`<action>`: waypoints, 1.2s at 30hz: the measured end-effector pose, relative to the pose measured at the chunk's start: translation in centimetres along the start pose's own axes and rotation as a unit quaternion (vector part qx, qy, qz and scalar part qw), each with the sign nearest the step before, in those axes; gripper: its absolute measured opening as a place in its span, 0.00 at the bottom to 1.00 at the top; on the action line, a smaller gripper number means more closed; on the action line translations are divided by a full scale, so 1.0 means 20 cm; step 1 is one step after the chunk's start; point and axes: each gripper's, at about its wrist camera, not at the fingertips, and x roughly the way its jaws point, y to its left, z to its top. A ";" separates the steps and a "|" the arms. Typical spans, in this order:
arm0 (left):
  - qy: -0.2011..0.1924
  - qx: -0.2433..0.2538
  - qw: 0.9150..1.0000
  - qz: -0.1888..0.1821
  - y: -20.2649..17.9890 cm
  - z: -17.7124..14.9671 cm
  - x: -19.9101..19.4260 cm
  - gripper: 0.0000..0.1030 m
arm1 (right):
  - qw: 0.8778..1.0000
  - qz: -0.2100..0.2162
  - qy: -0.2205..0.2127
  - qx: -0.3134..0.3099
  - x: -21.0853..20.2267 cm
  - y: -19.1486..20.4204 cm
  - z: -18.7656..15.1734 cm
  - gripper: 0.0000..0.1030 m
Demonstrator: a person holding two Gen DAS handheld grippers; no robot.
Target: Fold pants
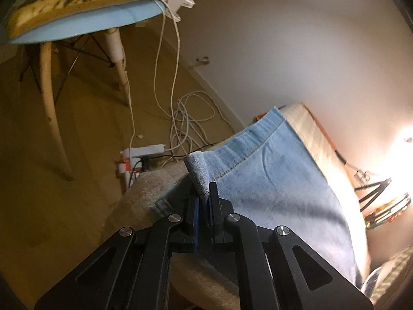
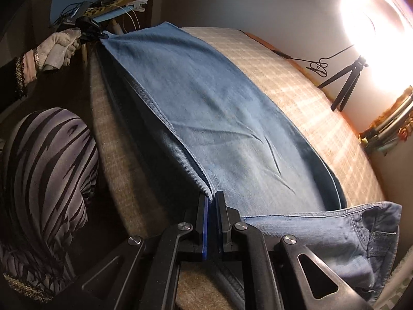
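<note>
The pants (image 2: pixel 206 118) lie stretched along the bed (image 2: pixel 296 82), both grippers pinching the near edge: the left gripper (image 1: pixel 204 193) clamped on a hem corner, the right gripper (image 2: pixel 211 201) closed on the fabric edge. Looks like mid-fold (lengthwise, I'd guess); next, carry both corners across together.

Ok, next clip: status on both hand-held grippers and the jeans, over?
Left hand-held gripper shut on jeans hem corner. Right hand-held gripper shut on jeans edge. Jeans stretched flat across checked mattress. Nothing in the way.
</note>
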 end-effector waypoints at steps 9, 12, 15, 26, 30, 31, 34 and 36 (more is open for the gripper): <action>-0.040 0.058 0.995 0.069 -0.09 0.03 -0.20 0.34 | 0.997 0.032 -0.020 0.067 -0.05 -0.06 -0.04 0.19; -0.049 0.084 0.994 0.051 -0.18 0.02 -0.27 0.36 | 0.994 0.038 -0.045 0.093 -0.13 -0.10 -0.05 0.30; -0.039 0.122 0.992 0.010 -0.36 0.00 -0.32 0.40 | 0.988 0.035 -0.067 0.134 -0.22 -0.18 -0.09 0.35; 0.096 0.260 0.944 -0.177 -1.19 -0.38 -0.19 0.51 | 0.925 -0.028 -0.087 0.369 -0.43 -0.80 -0.37 0.67; 0.147 0.311 0.916 -0.205 -1.42 -0.60 -0.10 0.51 | 0.895 -0.060 -0.071 0.436 -0.43 -1.03 -0.39 0.67; 0.156 0.322 0.910 -0.208 -1.47 -0.65 -0.09 0.51 | 0.886 -0.064 -0.068 0.454 -0.42 -1.10 -0.38 0.67; 0.185 0.367 0.886 -0.213 -1.58 -0.80 -0.05 0.51 | 0.855 -0.071 -0.058 0.510 -0.37 -1.27 -0.37 0.69; 0.200 0.394 0.871 -0.214 -1.62 -0.89 -0.03 0.51 | 0.833 -0.074 -0.050 0.547 -0.31 -1.39 -0.35 0.69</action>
